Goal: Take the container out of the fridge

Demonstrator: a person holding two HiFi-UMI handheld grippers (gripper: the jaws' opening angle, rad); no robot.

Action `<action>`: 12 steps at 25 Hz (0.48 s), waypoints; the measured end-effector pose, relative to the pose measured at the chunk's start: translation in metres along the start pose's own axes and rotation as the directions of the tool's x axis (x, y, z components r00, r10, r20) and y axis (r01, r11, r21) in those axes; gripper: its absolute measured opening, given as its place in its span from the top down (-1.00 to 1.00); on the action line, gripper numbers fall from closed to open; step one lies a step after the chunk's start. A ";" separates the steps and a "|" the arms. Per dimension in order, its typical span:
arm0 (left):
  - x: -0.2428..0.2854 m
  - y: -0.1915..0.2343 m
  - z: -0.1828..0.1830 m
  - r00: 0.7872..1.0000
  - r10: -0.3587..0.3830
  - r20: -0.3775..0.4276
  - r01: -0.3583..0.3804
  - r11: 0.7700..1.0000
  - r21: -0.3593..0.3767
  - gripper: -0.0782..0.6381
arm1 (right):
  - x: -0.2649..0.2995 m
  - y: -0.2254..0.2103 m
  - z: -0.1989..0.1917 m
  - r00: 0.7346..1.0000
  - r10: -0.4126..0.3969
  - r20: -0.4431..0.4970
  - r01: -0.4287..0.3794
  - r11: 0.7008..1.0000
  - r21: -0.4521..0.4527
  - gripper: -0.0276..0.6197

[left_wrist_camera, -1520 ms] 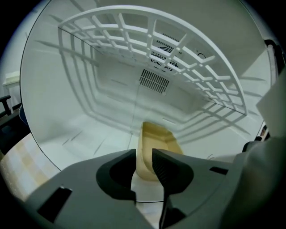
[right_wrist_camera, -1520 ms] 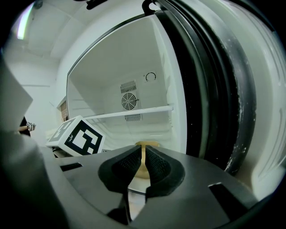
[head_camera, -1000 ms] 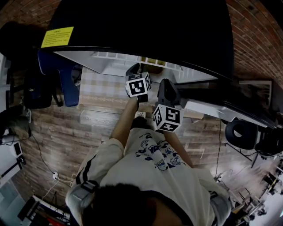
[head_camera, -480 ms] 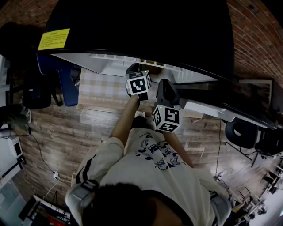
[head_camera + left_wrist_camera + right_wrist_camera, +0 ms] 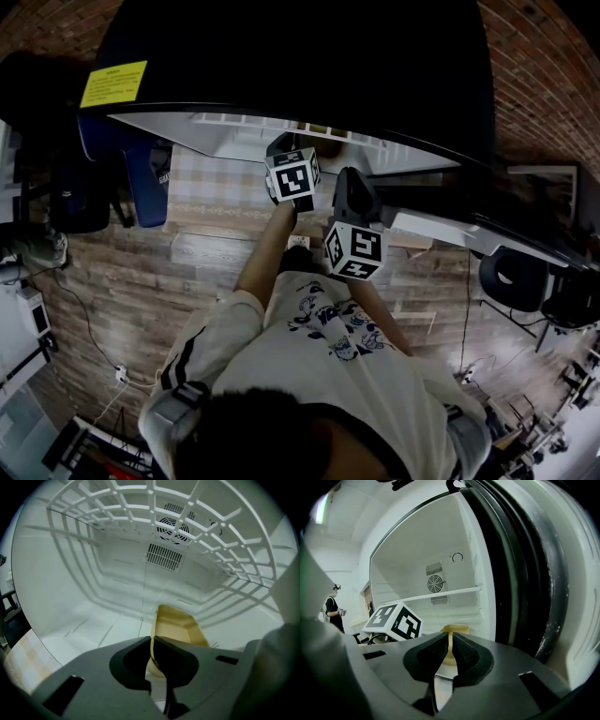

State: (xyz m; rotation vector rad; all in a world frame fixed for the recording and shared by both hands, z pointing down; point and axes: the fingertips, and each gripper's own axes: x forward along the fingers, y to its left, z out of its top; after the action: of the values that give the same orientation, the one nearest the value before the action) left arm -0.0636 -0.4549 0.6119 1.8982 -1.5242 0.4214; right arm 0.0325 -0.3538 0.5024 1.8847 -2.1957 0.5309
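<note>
Far left, down on the wooden floor (image 5: pixel 141 281), a blue object (image 5: pixel 141 178) stands beside a checked mat (image 5: pixel 220 187), just at the foot of the fridge (image 5: pixel 300 56). There is a yellow sticker (image 5: pixel 116 81) on the fridge's dark top.

The left gripper (image 5: pixel 153 641) reaches into the white compartment, and its jaws are pinched onto the left rim of the tan container (image 5: pixel 176 627). The container sits low in the fridge, under the wire shelf (image 5: pixel 154 508), with the round fan vent (image 5: pixel 171 527) on the back wall beyond it. Its inside shows plain tan walls. The jaws cover its bottom.

Now the right gripper (image 5: pixel 450 641): it hangs outside by the door opening. Its jaws are drawn together to a thin slit with nothing between them, and the container shows small and well beyond. The left gripper's marker cube (image 5: pixel 393 620) is off to its left. A person (image 5: pixel 333 604) stands in the room behind, and the door's black seal (image 5: pixel 525 573) runs close along the right.
</note>
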 end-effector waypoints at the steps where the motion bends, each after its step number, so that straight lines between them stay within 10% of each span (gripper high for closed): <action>1: -0.002 0.000 0.001 1.000 -0.001 0.004 0.001 1.000 -0.001 0.69 | 0.000 0.000 0.000 1.000 0.000 0.003 0.000 1.000 0.000 0.76; 12: -0.034 0.012 0.009 0.998 0.005 0.057 -0.003 0.999 -0.037 0.69 | -0.009 0.010 0.003 0.999 0.020 0.025 -0.020 1.000 0.001 0.76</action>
State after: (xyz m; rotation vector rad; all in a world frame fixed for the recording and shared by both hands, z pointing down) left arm -0.0853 -0.4373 0.5881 1.8938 -1.5626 0.3414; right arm 0.0249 -0.3460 0.4949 1.8818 -2.2323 0.5148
